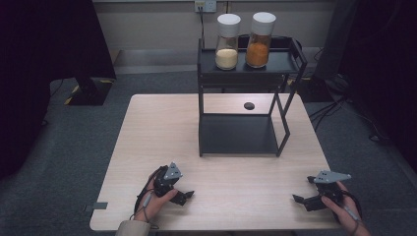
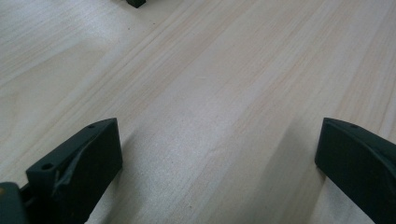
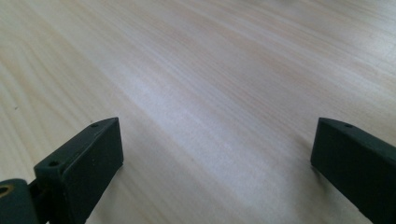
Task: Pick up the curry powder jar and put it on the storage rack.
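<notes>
Near the front edge of the counter, I keep my left gripper and my right gripper low and far apart. Both have their jaws spread wide, with bare wood between them. From high up I see a black rack at the back. Two jars sit on its top shelf, one pale and one orange. My left gripper view catches just a rack foot.
</notes>
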The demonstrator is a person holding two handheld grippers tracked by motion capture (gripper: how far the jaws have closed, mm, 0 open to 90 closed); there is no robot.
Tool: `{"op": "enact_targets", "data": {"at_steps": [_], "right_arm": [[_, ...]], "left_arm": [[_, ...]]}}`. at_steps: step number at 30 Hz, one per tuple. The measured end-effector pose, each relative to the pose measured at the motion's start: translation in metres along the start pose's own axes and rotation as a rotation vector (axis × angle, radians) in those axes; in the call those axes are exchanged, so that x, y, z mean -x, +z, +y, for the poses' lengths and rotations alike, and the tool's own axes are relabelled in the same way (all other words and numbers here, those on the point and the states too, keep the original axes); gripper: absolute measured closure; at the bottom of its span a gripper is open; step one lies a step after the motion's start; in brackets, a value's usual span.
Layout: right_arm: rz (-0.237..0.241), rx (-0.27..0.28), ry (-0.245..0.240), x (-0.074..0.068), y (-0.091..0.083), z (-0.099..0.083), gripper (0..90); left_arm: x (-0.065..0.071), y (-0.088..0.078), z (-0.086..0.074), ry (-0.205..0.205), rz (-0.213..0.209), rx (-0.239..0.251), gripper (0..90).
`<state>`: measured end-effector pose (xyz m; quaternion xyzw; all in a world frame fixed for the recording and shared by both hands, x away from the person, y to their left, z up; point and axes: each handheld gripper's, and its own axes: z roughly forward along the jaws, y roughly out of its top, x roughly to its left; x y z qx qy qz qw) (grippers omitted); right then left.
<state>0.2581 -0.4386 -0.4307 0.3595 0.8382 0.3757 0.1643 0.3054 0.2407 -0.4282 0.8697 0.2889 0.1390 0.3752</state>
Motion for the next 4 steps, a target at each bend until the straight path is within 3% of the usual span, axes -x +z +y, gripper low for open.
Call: {"op": "enact_targets", "data": {"at_steps": [4], "right_arm": [[-0.009, -0.014, -0.022, -0.0028, -0.0006, 0.0006, 0.0]], "left_arm": [[-0.0001, 0.0000, 0.0001, 0.000, 0.000, 0.000, 0.0]]}}
